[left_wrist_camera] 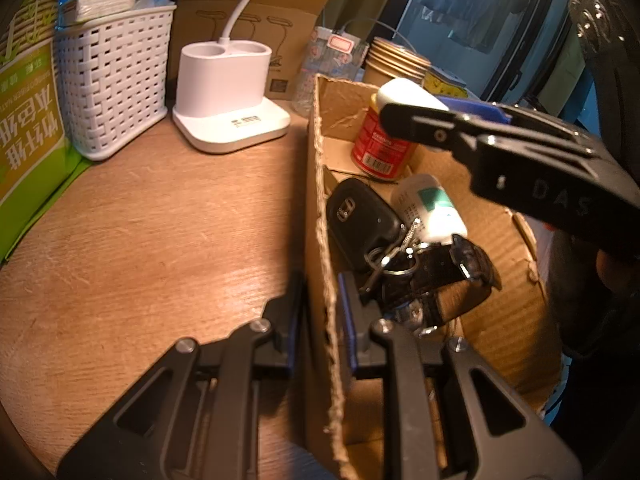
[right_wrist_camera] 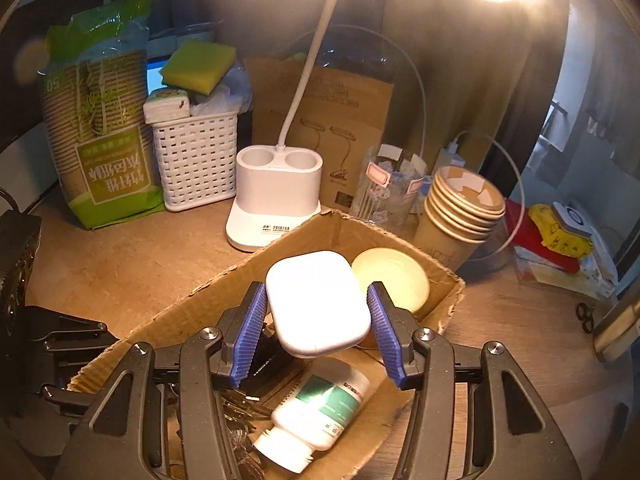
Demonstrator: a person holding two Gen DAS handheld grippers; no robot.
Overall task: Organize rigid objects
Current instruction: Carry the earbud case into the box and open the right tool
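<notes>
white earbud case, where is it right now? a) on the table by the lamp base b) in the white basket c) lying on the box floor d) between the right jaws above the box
d: the white earbud case sits between the right gripper jaws, up over the cardboard box.

A lit desk lamp (right_wrist_camera: pixel 276 184) stands on the wooden table (left_wrist_camera: pixel 140 240).

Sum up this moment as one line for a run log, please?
left gripper: shut on cardboard box wall | right gripper: white earbud case between fingers, over box | grip contact: unclear
</notes>
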